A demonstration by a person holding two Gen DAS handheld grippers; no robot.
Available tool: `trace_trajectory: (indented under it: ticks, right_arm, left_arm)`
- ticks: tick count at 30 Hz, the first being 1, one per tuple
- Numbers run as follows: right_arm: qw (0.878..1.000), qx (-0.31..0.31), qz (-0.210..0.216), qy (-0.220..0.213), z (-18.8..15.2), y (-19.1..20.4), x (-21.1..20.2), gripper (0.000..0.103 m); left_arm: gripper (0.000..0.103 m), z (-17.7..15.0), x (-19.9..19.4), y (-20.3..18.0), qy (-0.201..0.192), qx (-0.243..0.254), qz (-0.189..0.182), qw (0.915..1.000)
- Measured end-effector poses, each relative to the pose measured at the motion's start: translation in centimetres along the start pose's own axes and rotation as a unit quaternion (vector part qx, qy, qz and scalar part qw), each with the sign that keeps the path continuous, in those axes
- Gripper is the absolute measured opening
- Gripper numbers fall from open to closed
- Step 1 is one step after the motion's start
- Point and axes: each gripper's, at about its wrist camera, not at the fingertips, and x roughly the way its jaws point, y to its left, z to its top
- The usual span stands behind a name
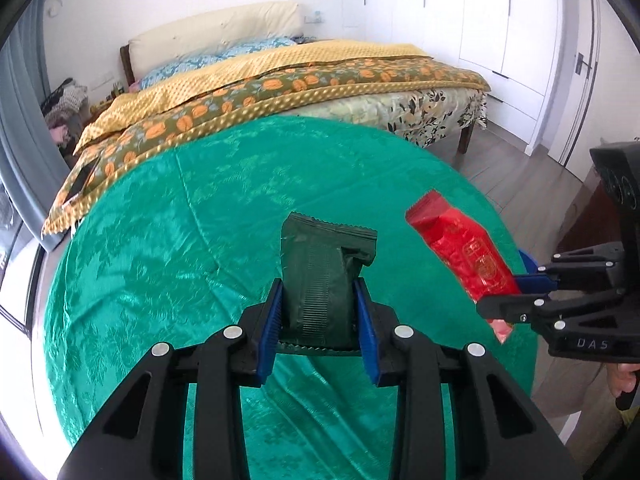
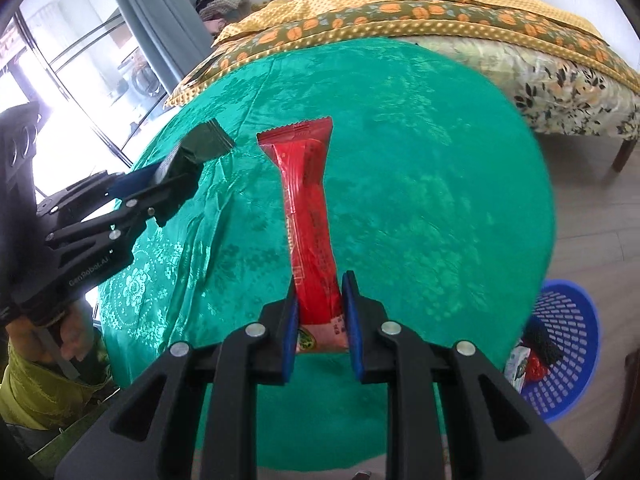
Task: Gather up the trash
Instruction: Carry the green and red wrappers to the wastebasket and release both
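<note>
Dark green wrapper (image 1: pixel 320 280): crumpled and upright, pinched between the blue pads of the left tool (image 1: pixel 320 322), lifted off the surface (image 1: pixel 160 240).
Red wrapper (image 2: pixel 310 216): long and narrow, its lower end clamped in the right tool (image 2: pixel 322 316), the rest sticking forward above the surface.
Left tool: jaws narrowed onto the green wrapper, nothing else in them.
Right tool: jaws closed tight on the red wrapper.
Surface: round, under a shiny green patterned cloth, bare beneath both wrappers.
Blue basket (image 2: pixel 568 344): on the wooden floor just beside the surface's right edge, already holding some packets.
Bed (image 1: pixel 300 76): directly behind the surface, with yellow and orange-flowered covers.
Obstacles: none between the right tool and the basket.
</note>
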Motion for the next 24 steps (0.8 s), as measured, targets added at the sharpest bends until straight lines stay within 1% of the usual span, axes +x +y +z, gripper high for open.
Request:
trace_trajectory:
  ticks: [3, 6, 9, 13, 16, 19, 22, 24]
  right_arm:
    - [1.0, 0.007, 0.0, -0.004, -0.4, -0.6, -0.5, 0.02]
    - [1.0, 0.017, 0.001, -0.009, -1.0, -1.6, -1.1, 0.02]
    - [0.999, 0.031, 0.001, -0.014, -1.7, -3.1, -1.9, 0.02]
    - [0.998, 0.059, -0.012, -0.024, -3.5, -6.4, -3.8, 0.02]
    - [0.995, 0.09, -0.037, -0.029, -5.3, -9.9, -5.4, 0.02]
    - [0.988, 0.131, -0.069, -0.032, -7.4, -14.3, -6.9, 0.02]
    - [0.982, 0.16, -0.099, -0.034, -9.1, -18.0, -8.3, 0.02]
    - [0.978, 0.174, -0.108, -0.034, -10.0, -19.8, -8.8, 0.02]
  left_arm:
    - [0.033, 0.4, -0.1, -0.9, -0.005, 0.008, -0.001, 1.0]
    - [0.033, 1.0, 0.2, -2.1, -0.006, 0.012, -0.013, 0.9998]
    - [0.033, 1.5, 0.7, -3.5, 0.0, 0.008, -0.042, 0.9991]
    - [0.033, 2.0, 1.4, -5.8, 0.009, 0.005, -0.083, 0.9965]
    - [0.033, 2.4, 1.8, -8.6, 0.014, 0.015, -0.115, 0.9932]
    - [0.033, 3.1, 2.3, -12.9, 0.018, 0.037, -0.151, 0.9877]
    - [0.033, 3.7, 2.9, -16.9, 0.025, 0.054, -0.176, 0.9826]
    - [0.033, 4.1, 3.6, -19.2, 0.031, 0.063, -0.189, 0.9795]
